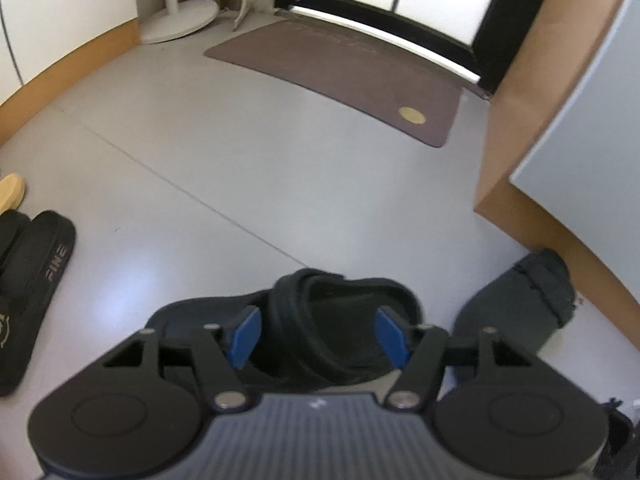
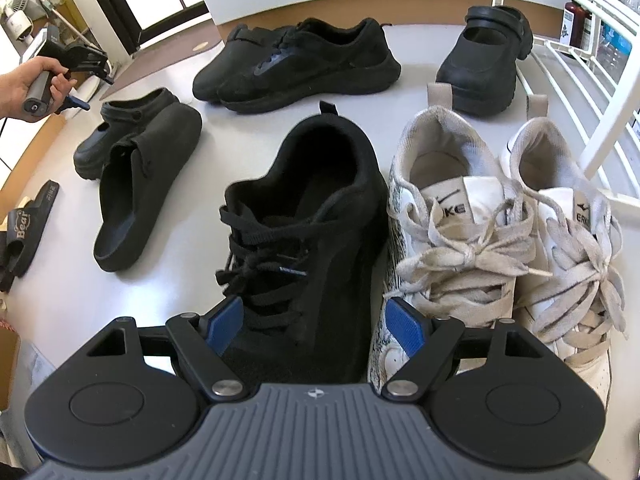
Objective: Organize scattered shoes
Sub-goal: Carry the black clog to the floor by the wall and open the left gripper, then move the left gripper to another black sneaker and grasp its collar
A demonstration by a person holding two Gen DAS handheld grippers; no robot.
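Clearly the soft, light black lace-up sneaker (image 2: 304,224) sits on the floor between the right gripper (image 2: 316,324)'s open fingers, best pinched across its padded collar, while the left gripper (image 1: 316,332) gapes above a strapped black clog (image 1: 332,312).

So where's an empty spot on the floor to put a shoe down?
The widest bare floor lies between the brown doormat and the black slides. A smaller gap sits between the black mule and the black laced sneaker. The sneaker sits tight against the white sneakers.
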